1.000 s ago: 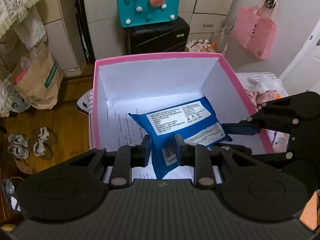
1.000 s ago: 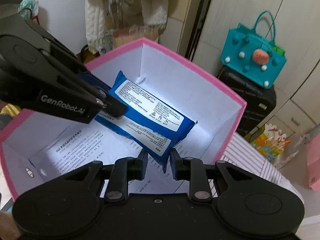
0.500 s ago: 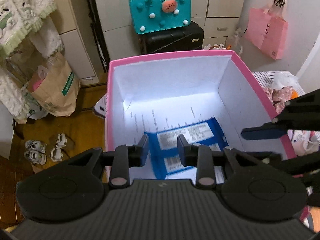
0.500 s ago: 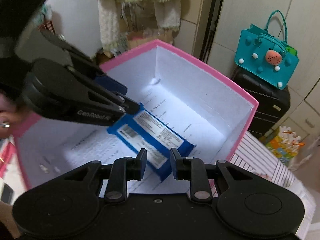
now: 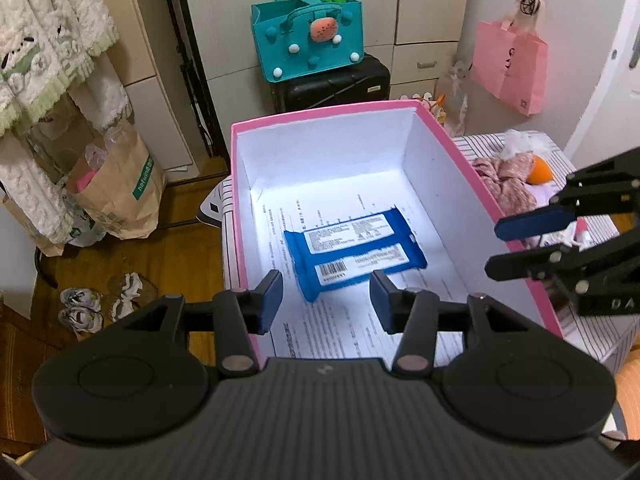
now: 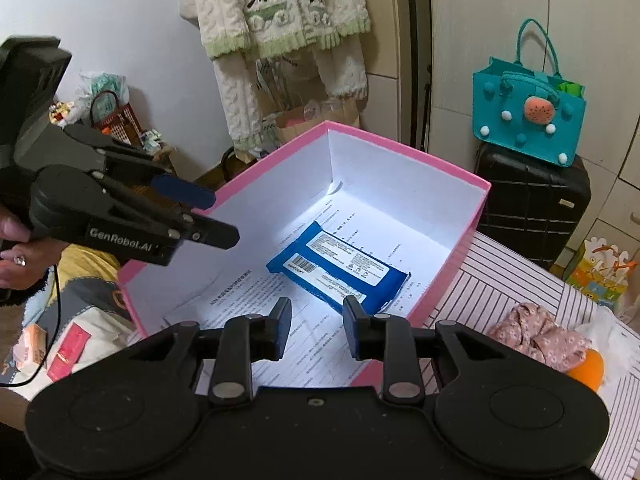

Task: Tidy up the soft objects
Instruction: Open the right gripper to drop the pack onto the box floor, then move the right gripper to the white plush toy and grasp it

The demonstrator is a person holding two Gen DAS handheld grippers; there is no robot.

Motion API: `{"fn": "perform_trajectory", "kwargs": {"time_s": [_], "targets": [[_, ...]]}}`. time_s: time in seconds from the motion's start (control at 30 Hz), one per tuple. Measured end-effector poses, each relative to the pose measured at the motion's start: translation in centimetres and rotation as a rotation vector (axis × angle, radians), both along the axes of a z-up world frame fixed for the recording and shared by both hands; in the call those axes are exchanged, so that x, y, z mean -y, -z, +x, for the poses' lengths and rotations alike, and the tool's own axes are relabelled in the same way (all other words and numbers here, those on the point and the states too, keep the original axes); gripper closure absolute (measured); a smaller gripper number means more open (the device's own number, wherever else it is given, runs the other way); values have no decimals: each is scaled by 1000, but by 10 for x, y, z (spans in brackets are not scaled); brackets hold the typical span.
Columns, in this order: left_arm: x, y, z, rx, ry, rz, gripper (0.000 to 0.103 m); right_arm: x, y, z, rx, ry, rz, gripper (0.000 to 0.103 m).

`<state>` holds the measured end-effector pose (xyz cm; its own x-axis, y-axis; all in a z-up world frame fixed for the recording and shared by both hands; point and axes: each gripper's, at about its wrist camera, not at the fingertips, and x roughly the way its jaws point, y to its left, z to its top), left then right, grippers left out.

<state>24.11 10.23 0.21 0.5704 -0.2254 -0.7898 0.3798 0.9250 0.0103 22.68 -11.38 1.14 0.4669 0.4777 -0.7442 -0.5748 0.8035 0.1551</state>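
Observation:
A blue pack of wipes [image 5: 354, 255] lies flat on printed paper on the floor of the pink box [image 5: 464, 160]; it also shows in the right wrist view [image 6: 340, 270]. My left gripper [image 5: 326, 302] is open and empty, above the box's near edge. My right gripper [image 6: 316, 326] is open and empty, above the box's near right side. In the left wrist view the right gripper [image 5: 516, 244] hovers over the box's right wall. In the right wrist view the left gripper [image 6: 218, 216] hovers over the left wall.
The pink box [image 6: 452, 248] stands on a striped surface [image 6: 516, 280]. A pink floral cloth [image 6: 536, 336] and an orange thing [image 6: 588, 368] lie right of the box. A teal bag [image 5: 308, 40] sits on a black suitcase [image 5: 332, 80] behind. A paper bag [image 5: 120, 192] and shoes are on the floor.
Both grippers let go of the blue pack, opened and rose away from the box. The pack dropped and now lies flat on the box floor.

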Motion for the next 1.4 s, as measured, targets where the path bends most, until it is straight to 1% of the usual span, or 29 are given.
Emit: {"fn": "perform_trajectory", "kwargs": {"time_s": [0.1, 0.27, 0.43, 0.57, 0.67, 0.73, 0.83, 0.97, 1.07, 1.23, 1.4], "targets": [[3, -3, -10, -7, 9, -3, 55, 6, -4, -9, -1, 0, 24, 70], [7, -12, -31, -3, 22, 1, 55, 15, -15, -26, 29, -2, 34, 68], [11, -26, -55, 8, 40, -3, 51, 28, -28, -52, 57, -4, 49, 65], [16, -36, -77, 5, 69, -9, 49, 42, -38, -75, 78, 1, 54, 61], [23, -44, -96, 22, 97, -9, 45, 54, -42, -92, 83, 13, 55, 60], [28, -48, -107, 33, 121, -21, 44, 64, -44, -104, 89, 27, 50, 56], [38, -53, -123, 46, 160, -42, 43, 79, -45, -121, 98, 56, 31, 53], [58, -53, -141, 62, 211, -56, 43, 97, -41, -141, 103, 93, 9, 50], [76, -47, -148, 61, 263, -63, 43, 112, -34, -154, 101, 116, -1, 47], [105, -31, -154, 48, 326, -75, 43, 132, -16, -173, 83, 154, -7, 46], [127, -15, -151, 27, 359, -87, 43, 146, 6, -182, 56, 171, -1, 41]]}}
